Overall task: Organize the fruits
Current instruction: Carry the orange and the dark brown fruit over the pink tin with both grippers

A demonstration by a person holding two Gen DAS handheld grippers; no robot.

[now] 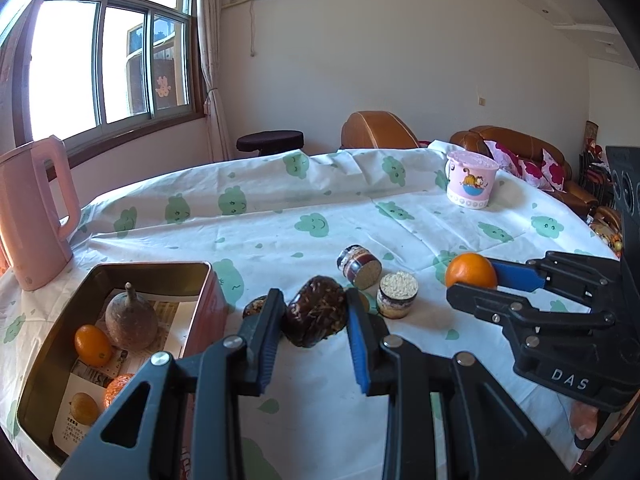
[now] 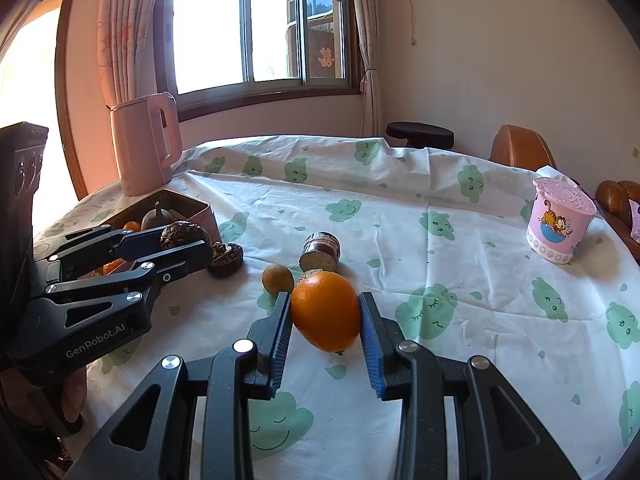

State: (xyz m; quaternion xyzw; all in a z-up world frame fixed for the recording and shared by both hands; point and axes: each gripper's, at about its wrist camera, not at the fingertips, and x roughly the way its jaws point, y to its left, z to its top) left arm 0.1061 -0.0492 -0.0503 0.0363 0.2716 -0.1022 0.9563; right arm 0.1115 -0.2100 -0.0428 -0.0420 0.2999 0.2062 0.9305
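My left gripper (image 1: 315, 312) is shut on a dark brown wrinkled fruit (image 1: 316, 316) and holds it beside the metal tin (image 1: 156, 266). The same gripper (image 2: 188, 242) and fruit (image 2: 182, 234) show in the right wrist view. The tin holds a brown pear-shaped fruit (image 1: 130, 318) and oranges (image 1: 93, 345). My right gripper (image 2: 325, 320) is shut on a large orange (image 2: 325, 316); it also shows in the left wrist view (image 1: 471, 271). A small greenish-brown fruit (image 2: 277, 279) and another dark fruit (image 2: 227, 257) lie on the cloth.
Two small jars (image 1: 359, 266) (image 1: 397, 294) stand and lie mid-table. A pink kettle (image 1: 34, 216) stands behind the tin. A pink cartoon cup (image 1: 471, 179) stands at the far right. A sofa and stool stand beyond the table edge.
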